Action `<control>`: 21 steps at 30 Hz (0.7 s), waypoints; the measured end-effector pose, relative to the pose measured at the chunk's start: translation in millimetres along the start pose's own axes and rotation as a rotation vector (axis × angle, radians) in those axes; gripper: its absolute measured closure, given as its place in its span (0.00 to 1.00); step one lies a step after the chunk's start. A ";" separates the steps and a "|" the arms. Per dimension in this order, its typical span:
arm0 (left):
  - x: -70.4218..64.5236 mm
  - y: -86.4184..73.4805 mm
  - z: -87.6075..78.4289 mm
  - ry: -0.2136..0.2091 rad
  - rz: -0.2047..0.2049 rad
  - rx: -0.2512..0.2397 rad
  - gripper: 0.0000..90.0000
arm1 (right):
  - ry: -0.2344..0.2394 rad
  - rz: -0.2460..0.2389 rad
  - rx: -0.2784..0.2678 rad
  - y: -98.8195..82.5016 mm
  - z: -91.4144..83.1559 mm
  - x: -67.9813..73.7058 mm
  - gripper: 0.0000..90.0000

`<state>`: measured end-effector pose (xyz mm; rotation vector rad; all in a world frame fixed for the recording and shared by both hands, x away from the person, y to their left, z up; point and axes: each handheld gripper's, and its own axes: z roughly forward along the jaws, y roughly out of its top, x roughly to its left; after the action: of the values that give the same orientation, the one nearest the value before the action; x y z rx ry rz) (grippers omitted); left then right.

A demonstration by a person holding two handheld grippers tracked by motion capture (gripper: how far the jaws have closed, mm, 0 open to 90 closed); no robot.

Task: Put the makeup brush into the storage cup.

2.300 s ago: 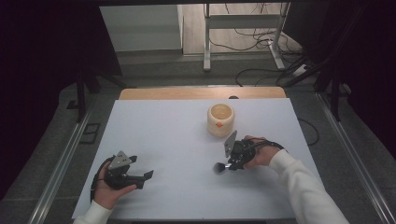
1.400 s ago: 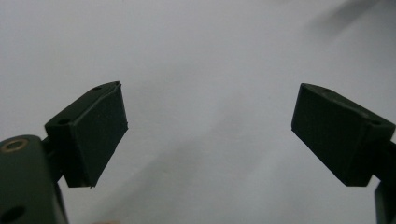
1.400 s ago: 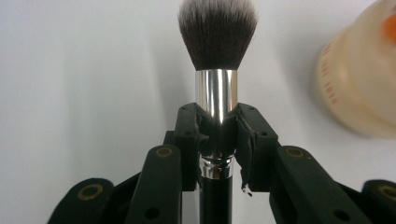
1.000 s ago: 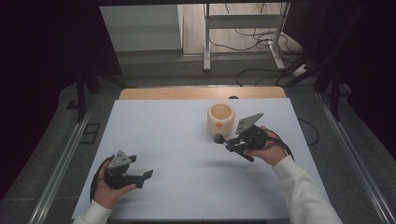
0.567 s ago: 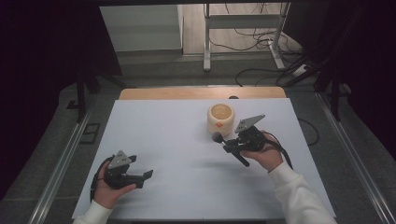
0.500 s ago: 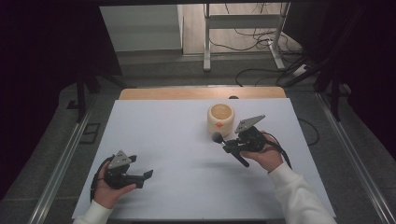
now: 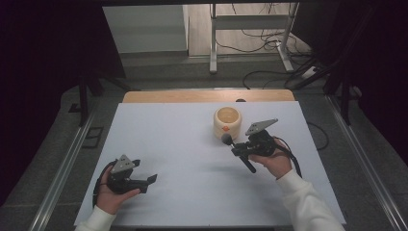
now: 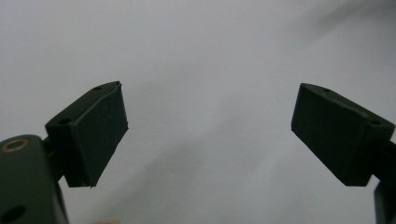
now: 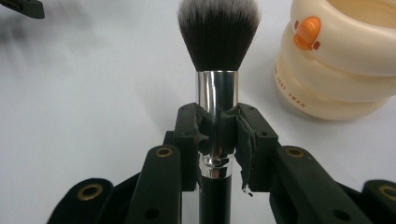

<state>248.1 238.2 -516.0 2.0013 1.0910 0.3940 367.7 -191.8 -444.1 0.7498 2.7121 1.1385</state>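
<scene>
Your right gripper (image 9: pixel 217 135) is pinched on a makeup brush (image 9: pixel 217 60), its two jaws pressed against the shiny silver collar just below the bristles. In the right gripper view the brush runs straight up between the jaws, with the dark, pale-tipped bristle head fanned out above them and the black handle passing down between them. From the high view, your right gripper (image 7: pixel 234 147) hangs above the white table (image 7: pixel 183 125), right of its middle, with the brush (image 7: pixel 235 150) lying slantwise in it: the bristle head points toward the cream pot (image 7: pixel 227 123) and sits just beside its near side, while the handle's end sticks out back toward you. The cream pot (image 9: pixel 341 70) is a stack of rounded rings with a small orange knob on its side, open at the top, and it stands near the far edge of the table.

Your left gripper (image 7: pixel 149 180) rests low at the near left of the table, well apart from the brush and the pot. Its jaws are spread wide, and in the left gripper view there is just bare white table (image 8: pixel 210 70) between the two black pads (image 8: pixel 98 130).
</scene>
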 end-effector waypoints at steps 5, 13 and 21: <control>-1.1 0.4 0.8 0.003 0.005 0.001 0.13 | 0.001 0.022 -0.003 -1.3 1.0 0.1 0.79; -0.1 0.3 1.6 0.008 0.003 0.000 0.13 | 0.008 0.067 -0.046 -1.6 -1.1 -1.3 0.79; -1.2 0.3 1.6 0.007 0.006 -0.001 0.13 | 0.021 0.135 -0.094 -2.7 -4.7 -4.8 0.79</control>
<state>248.6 236.3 -516.7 2.0038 1.0896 0.4048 369.5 -198.7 -443.1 0.9231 2.6380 1.2992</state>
